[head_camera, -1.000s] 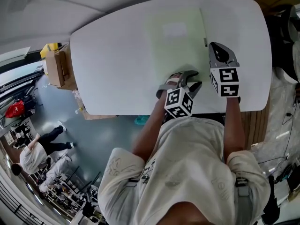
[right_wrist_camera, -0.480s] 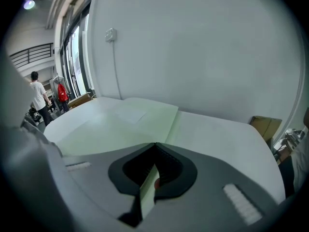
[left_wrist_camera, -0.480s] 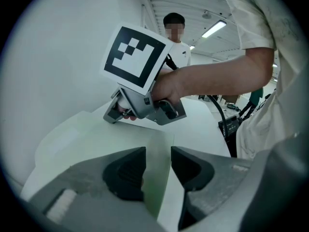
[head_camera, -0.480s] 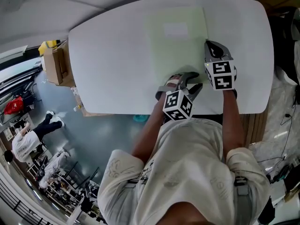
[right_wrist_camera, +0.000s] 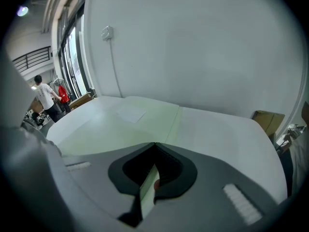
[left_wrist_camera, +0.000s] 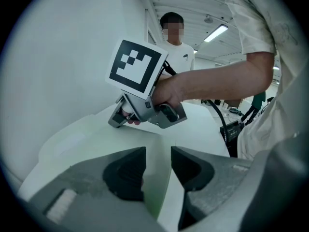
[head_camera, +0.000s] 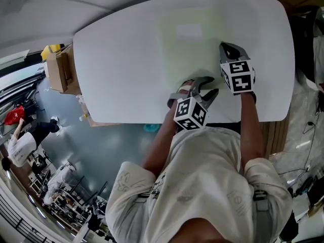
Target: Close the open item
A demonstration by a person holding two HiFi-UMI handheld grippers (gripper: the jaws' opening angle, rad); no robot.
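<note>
On the white table (head_camera: 116, 59), the pale green folder (head_camera: 190, 39) lay flat. My right claw (right_wrist_camera: 153, 170) clamped its cover edge, my left claw (left_wrist_camera: 157, 170) gaped at the near corner. Dragging sideways could crease the thin cover.

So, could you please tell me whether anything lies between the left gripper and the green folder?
Nothing visible does. The green folder lies bare on the white table. The left gripper has its jaws apart right at the folder's near edge, and the right gripper is shut on its right-hand edge.
</note>
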